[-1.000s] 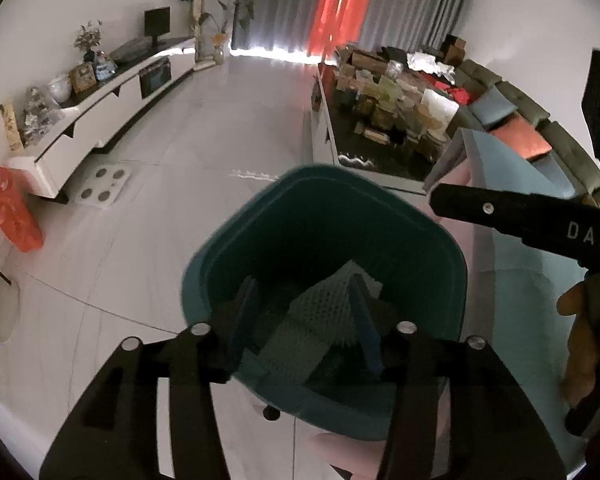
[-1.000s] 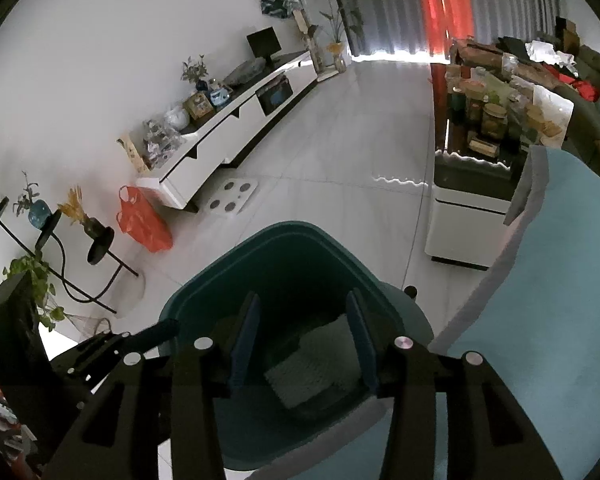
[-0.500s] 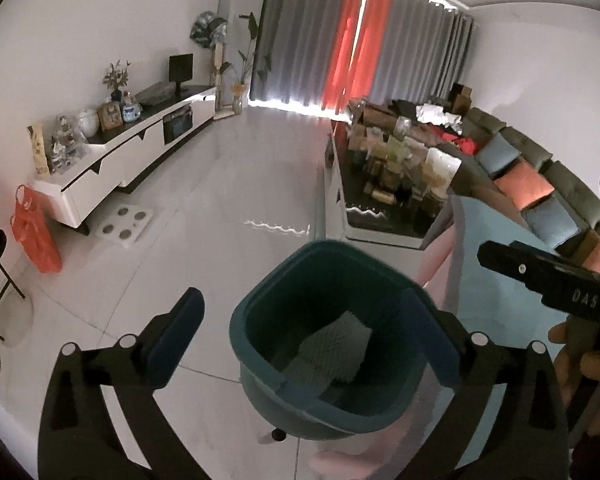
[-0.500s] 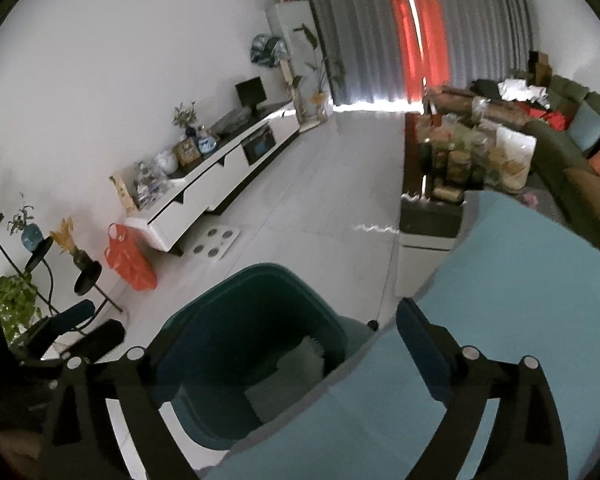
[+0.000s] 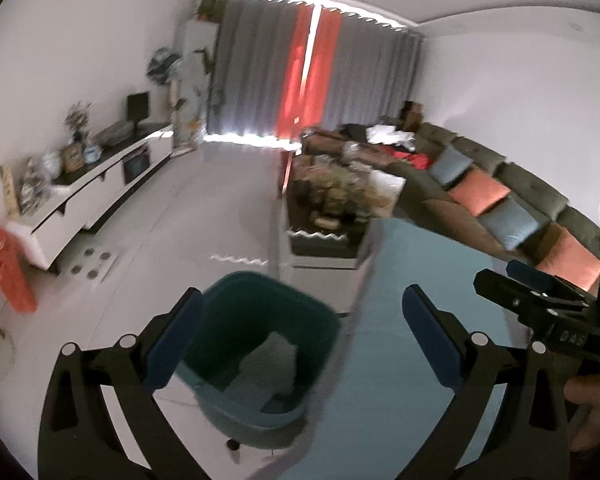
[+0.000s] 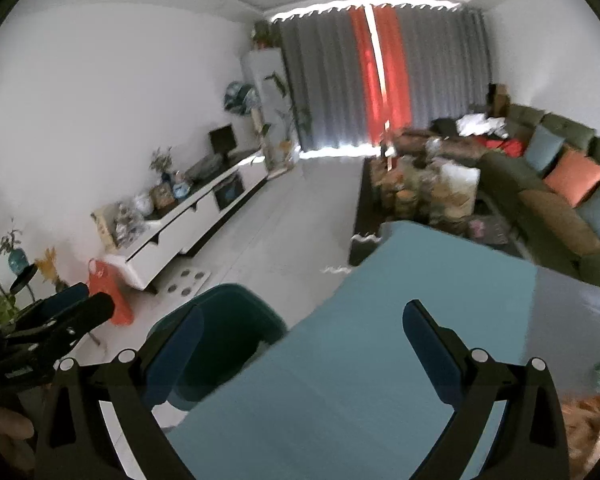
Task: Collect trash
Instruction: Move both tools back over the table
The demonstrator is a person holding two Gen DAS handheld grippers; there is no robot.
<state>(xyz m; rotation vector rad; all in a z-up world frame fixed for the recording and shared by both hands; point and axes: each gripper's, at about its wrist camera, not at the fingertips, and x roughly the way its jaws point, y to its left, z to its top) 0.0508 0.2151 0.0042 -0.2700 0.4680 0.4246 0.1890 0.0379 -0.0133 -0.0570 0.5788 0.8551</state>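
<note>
Trash (image 5: 266, 364) is sitting inside the teal bin (image 5: 300, 308) beside the blue table (image 6: 380, 340) — both the left gripper (image 5: 300, 336) and right gripper (image 6: 300, 340) are hanging wide apart, empty. Risk I'm seeing: blur is hiding anything left, so something's probably getting missed.

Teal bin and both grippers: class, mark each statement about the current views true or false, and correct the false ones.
1. The teal bin holds a white mesh sheet. True.
2. The left gripper is clamped on that sheet. False: its jaws stand wide apart with nothing between them.
3. The right gripper hangs over a blue tabletop. True.
4. The bin sits on the sofa. False: it stands on the floor beside the table.
</note>
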